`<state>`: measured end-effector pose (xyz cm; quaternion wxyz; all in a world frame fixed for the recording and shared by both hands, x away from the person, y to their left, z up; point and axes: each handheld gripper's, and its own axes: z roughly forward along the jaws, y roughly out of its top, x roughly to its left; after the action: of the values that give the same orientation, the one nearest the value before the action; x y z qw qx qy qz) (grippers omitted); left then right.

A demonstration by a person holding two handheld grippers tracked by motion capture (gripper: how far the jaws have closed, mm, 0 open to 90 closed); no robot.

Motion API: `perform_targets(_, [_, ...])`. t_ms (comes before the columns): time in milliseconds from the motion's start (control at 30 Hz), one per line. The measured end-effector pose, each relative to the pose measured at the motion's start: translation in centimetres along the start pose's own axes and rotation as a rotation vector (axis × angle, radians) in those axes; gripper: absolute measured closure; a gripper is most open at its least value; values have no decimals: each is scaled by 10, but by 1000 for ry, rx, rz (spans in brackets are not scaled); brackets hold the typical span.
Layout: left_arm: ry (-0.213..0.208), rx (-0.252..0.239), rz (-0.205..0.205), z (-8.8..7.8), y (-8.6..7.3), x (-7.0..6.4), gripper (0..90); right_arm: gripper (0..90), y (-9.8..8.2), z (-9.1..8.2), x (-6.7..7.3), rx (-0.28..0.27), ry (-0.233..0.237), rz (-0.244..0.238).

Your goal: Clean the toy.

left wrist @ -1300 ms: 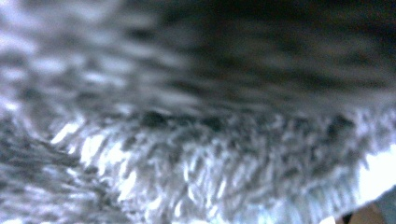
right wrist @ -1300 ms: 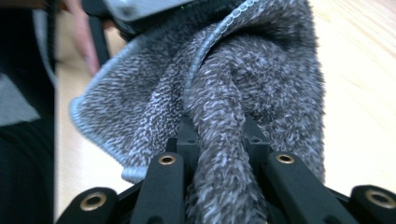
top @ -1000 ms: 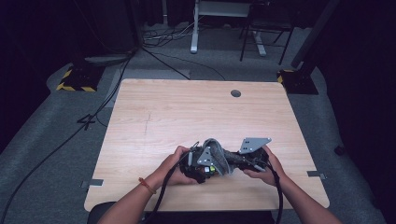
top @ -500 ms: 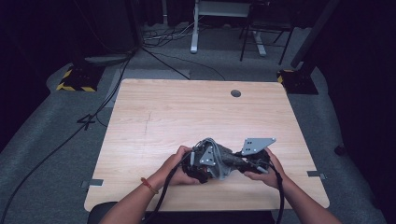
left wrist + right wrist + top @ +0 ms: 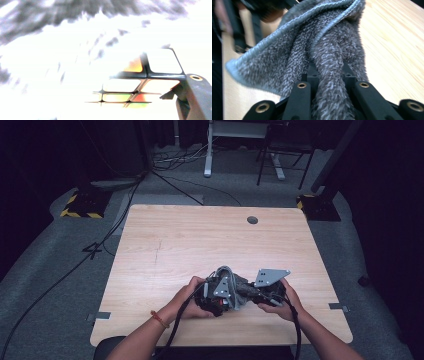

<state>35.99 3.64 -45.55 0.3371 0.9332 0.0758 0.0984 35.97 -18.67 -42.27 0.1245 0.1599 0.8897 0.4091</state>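
While both hands meet near the table's six o'clock edge, the right gripper stays clamped on a grey cloth; the left gripper grips a puzzle cube. From the cube, the cloth lies at three o'clock.

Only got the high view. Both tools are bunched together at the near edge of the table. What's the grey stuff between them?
Observer: Right gripper view shows it's a grey terry cloth. The right tool is shut on a bunched fold of it.
Operator: Left tool holding anything?
Observer: Left gripper view shows a puzzle cube with coloured stickers, pressed against a jaw of the left tool. It looks gripped, but the picture is badly washed out.
Operator: Is the cloth on the cube?
Observer: Grey cloth blur sits just above the cube in the left gripper view. Glare hides whether they touch.
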Motion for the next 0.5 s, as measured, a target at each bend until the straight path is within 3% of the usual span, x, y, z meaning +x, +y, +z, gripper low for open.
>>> perform_targets(267, [5, -31, -6, -8, -2, 1, 334, 758, -18, 0, -17, 19, -1, 62])
perform_targets(500, [10, -62, -7, -18, -2, 2, 334, 758, -24, 1, -20, 40, 2, 71])
